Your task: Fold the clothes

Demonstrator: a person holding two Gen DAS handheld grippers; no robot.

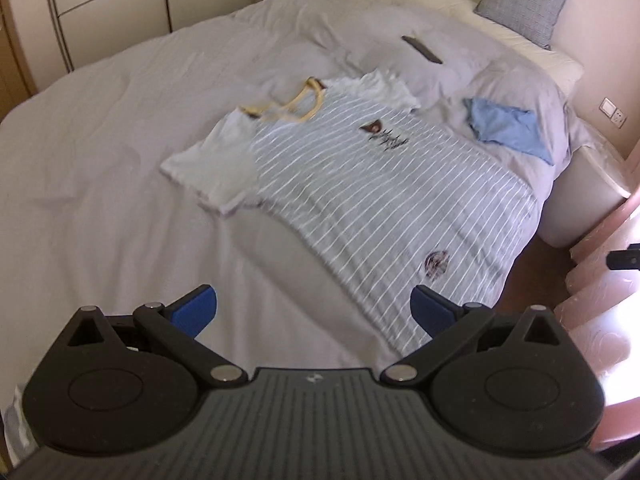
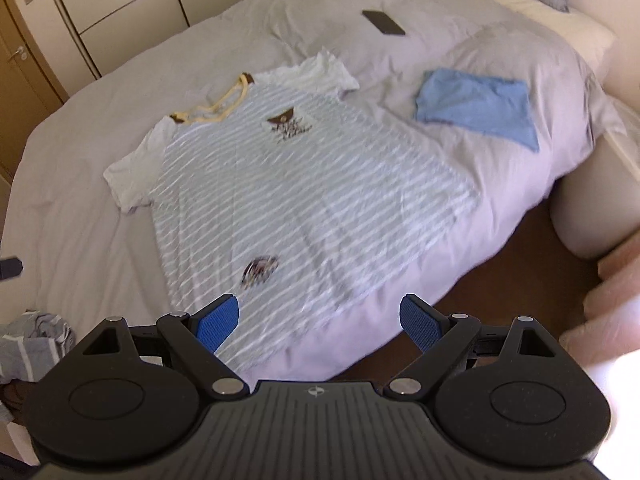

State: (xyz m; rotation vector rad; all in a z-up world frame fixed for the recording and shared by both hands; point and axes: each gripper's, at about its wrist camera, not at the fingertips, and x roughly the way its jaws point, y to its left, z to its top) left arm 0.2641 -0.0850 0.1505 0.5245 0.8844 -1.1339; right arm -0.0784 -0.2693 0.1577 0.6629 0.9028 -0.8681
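A grey-and-white striped T-shirt (image 1: 360, 196) with white sleeves and a yellow collar lies spread flat, front up, on the bed; it also shows in the right wrist view (image 2: 288, 200). My left gripper (image 1: 314, 312) is open and empty, held above the shirt's bottom hem. My right gripper (image 2: 320, 320) is open and empty, above the hem near the bed's edge. A folded blue garment (image 1: 508, 128) lies beyond the shirt to the right, also in the right wrist view (image 2: 476, 104).
The bed (image 1: 100, 160) has a pale grey duvet. A dark phone (image 2: 383, 22) lies near the pillows. A grey patterned cushion (image 1: 524, 0) leans at the headboard. A striped clothes pile (image 2: 32, 344) sits low left. Brown floor (image 2: 500, 272) shows to the right of the bed.
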